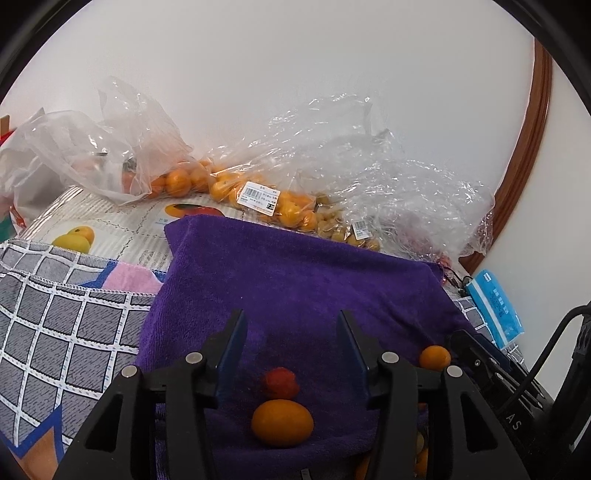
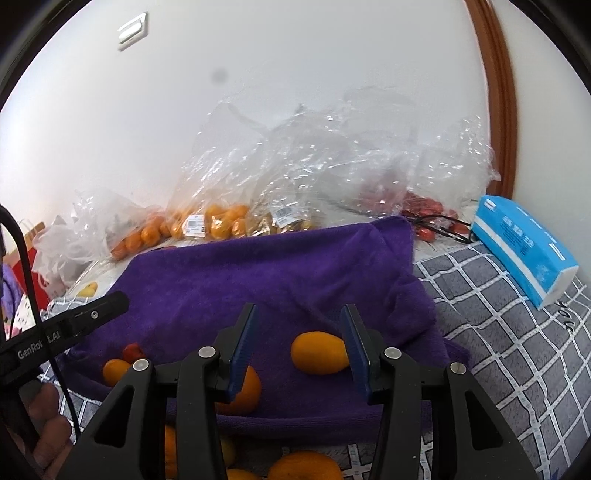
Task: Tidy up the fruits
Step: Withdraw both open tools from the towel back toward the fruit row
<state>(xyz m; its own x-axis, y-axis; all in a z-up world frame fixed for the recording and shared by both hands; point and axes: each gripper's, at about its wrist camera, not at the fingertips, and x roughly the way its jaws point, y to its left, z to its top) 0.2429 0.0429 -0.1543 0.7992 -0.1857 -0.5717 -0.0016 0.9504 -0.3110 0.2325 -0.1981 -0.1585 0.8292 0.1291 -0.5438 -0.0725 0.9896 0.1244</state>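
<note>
Both grippers' fingers [image 1: 236,343] parted — kumquat [image 2: 319,352] between, ungripped.

You face a plain white wall [image 2: 295,66], evenly lit. To the right of that wall runs a curved brown wooden frame [image 2: 496,92], with more white surface beyond it. High on the wall, well left of the frame, sits a white switch plate [image 2: 133,30]. A faint dark spot [image 2: 221,75] marks the wall between them.

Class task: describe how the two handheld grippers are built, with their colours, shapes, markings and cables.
Each gripper, left gripper and right gripper, has black plastic arms with cut-out openings, round silver pivot pins and two flat blue fingers. The right wrist view shows white "GenRo" lettering and a black cable on the left one.
</note>
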